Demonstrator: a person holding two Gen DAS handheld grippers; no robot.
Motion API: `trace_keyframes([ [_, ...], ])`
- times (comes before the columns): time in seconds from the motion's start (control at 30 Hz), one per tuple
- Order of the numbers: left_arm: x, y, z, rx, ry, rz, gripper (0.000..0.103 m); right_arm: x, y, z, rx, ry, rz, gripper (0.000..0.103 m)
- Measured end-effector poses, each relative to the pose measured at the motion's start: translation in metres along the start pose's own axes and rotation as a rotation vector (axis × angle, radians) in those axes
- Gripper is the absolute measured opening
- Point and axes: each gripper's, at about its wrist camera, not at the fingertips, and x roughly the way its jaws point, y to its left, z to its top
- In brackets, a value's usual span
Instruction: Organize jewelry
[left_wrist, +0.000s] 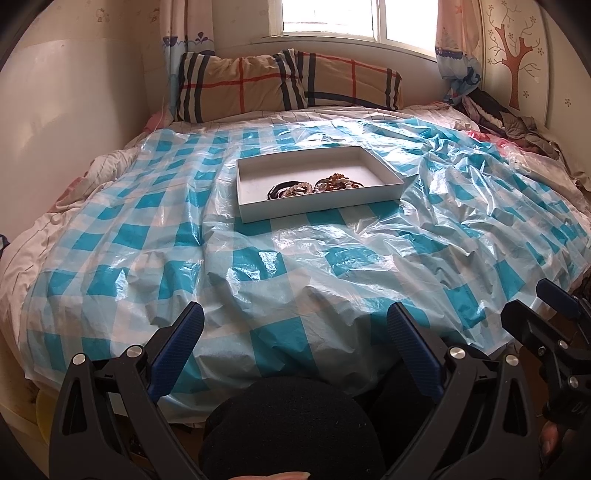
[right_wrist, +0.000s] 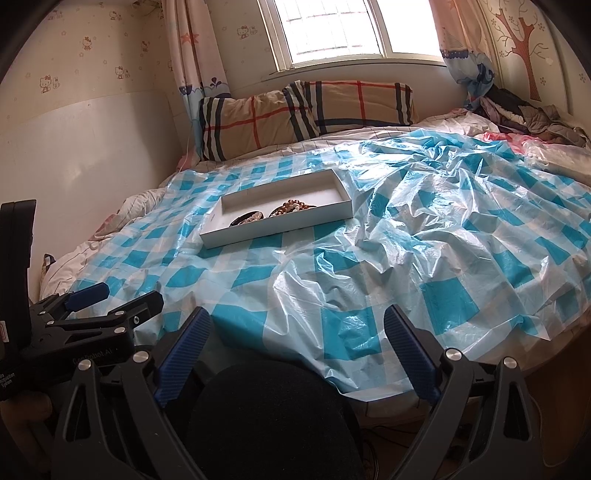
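jewelry (left_wrist: 314, 186) lies bunched in the near half of a shallow white tray (left_wrist: 251, 214), which sits on the blue-checked plastic sheet (left_wrist: 258, 266) in the middle of the bed. going left to right in the tray: a dark band (left_wrist: 275, 190), pale beaded bracelets (left_wrist: 299, 189), then a heap of brown and cream beads (left_wrist: 338, 181). by my reckoning these are light, limp strands that will sag and tangle; beads look slick, so pinching across a loop where it rises off the tray floor seems safest. the tray itself looks light and may slide on the slippery sheet. left gripper (left_wrist: 295, 325) hangs low at the bed's near edge, fingers spread wide, holding nothing. right gripper (right_wrist: 297, 328) sits just beside it, equally wide and empty, both well apart from the tray.
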Motion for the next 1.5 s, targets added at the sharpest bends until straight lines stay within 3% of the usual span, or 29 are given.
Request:
trace_keyframes([
  [1.1, 0.002, 0.005, -0.001, -0.040, 0.027, -0.027, 0.095, 0.000, 0.002, 0.000, -0.009, 0.001, -0.003, 0.092],
  [1.2, -0.007, 0.012, 0.000, -0.057, -0.010, -0.067, 0.095, 0.000, 0.002, 0.000, -0.008, 0.002, -0.003, 0.092],
  [1.33, -0.019, -0.001, 0.002, 0.026, -0.046, -0.039, 0.095, -0.001, 0.000, 0.001, -0.006, -0.003, -0.002, 0.092],
  [1.5, -0.006, -0.014, -0.005, 0.041, 0.040, -0.031, 0.095, -0.001, -0.001, 0.001, -0.006, -0.003, -0.003, 0.092],
])
